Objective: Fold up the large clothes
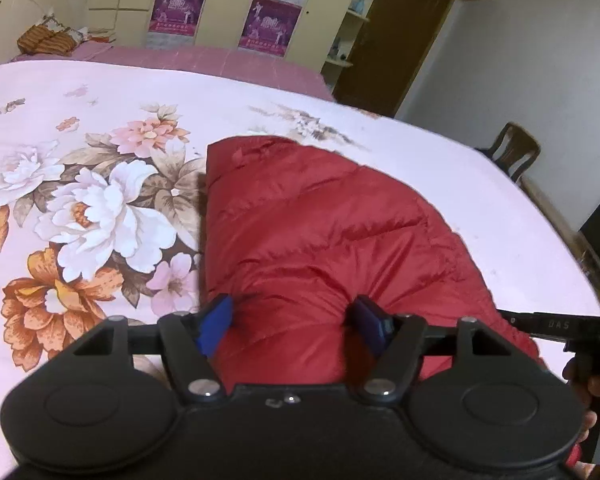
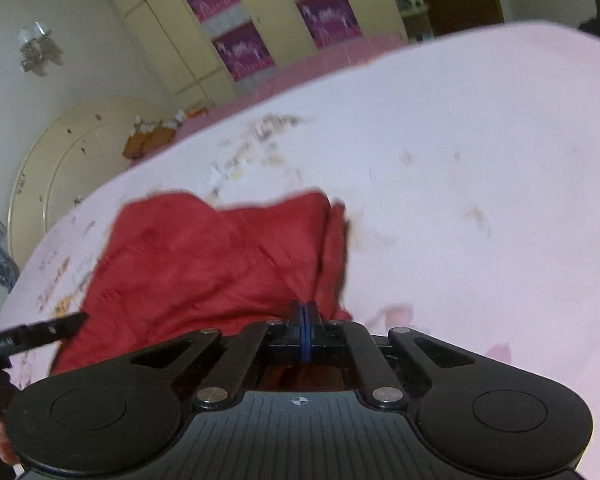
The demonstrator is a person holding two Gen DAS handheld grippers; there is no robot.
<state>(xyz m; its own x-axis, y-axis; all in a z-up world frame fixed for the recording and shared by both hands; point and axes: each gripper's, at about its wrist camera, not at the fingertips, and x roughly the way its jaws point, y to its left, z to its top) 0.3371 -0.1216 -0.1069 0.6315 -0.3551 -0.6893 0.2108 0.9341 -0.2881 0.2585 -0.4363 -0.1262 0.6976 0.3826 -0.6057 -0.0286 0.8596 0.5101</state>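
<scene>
Before the left gripper point(image 1: 294, 326), its fingers spread around the near end of the red jacket point(image 1: 320, 232) on the bed point(image 1: 440, 152), pinching should come first; from the right wrist, the right gripper point(image 2: 305, 330) shows fingers pressed together at the jacket's near right edge, seemingly holding nothing and needing reopening.

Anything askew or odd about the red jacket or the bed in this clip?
Nothing looks damaged or spilled. The red jacket lies folded into a puffy bundle on the floral bedsheet, its far edge uneven and rumpled. The left gripper stands open over its near edge; the right gripper is shut.
</scene>
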